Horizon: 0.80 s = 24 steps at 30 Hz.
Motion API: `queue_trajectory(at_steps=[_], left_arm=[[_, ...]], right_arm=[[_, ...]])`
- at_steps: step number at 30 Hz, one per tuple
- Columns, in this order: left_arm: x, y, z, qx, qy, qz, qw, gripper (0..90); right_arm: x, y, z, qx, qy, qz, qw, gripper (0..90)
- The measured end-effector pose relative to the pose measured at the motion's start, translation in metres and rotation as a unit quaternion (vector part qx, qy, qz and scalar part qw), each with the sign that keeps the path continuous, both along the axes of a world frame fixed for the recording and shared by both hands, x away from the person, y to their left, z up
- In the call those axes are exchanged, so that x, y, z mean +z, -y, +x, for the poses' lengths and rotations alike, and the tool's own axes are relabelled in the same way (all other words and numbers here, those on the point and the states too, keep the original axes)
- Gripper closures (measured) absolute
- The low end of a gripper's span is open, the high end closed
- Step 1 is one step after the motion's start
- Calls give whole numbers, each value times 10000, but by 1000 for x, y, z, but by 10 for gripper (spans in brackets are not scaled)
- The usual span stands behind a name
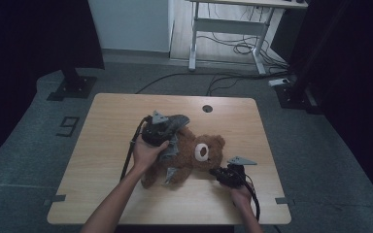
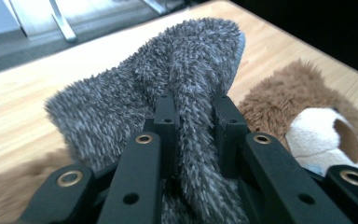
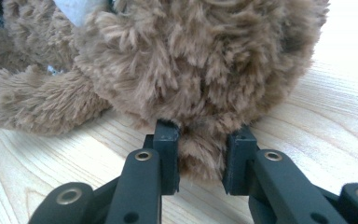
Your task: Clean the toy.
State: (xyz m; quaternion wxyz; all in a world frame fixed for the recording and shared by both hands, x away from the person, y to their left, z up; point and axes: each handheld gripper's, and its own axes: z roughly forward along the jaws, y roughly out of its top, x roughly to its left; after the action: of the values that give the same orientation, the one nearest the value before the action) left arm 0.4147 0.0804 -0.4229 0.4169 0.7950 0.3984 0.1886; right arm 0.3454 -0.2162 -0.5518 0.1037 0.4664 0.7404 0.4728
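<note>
Fingers (image 2: 167, 122) of the left gripper (image 2: 195, 122): nearly closed, pinching a fold of grey fleece garment (image 2: 168, 79), lifted above the bear's body at mid-table. Fingers (image 3: 167, 154) of the right gripper (image 3: 200, 158): narrowed onto a tuft of brown fur at the ear of the teddy bear (image 3: 200, 60), low against the wood. Teddy bear: lying on its back at the centre of the wooden table (image 1: 111, 126), cream muzzle up, head toward the right gripper. Grey garment: partly on the bear's torso.
</note>
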Motion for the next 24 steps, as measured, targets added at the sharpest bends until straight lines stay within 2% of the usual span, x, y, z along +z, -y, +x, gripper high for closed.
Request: queue_trajectory(at_steps=[4,8,13,15,16,20,24], left_arm=[[-18,6,6,-66,-292,19,9996,747],[-31,2,3,-114,-432,-75,9990,758],[-41,-6,-7,-165,-397,-328,9985,767],[-44,-8,-13,-186,-356,-387,9984,769],[-45,-9,-15,-200,-336,-402,9984,770],[-50,-12,-30,-232,-210,-485,9983,772],[-56,-16,-43,-250,-101,-610,9978,774]], right_arm=[[0,0,0,4,11,-4,10000,712],[-1,0,0,-2,17,-17,10000,683],[2,5,-4,17,111,-43,9999,467],[7,10,-7,-29,221,13,9998,390],[12,14,-10,-92,360,90,9993,341],[31,24,-14,-269,676,275,9970,226],[47,19,-3,-222,679,386,9967,159]])
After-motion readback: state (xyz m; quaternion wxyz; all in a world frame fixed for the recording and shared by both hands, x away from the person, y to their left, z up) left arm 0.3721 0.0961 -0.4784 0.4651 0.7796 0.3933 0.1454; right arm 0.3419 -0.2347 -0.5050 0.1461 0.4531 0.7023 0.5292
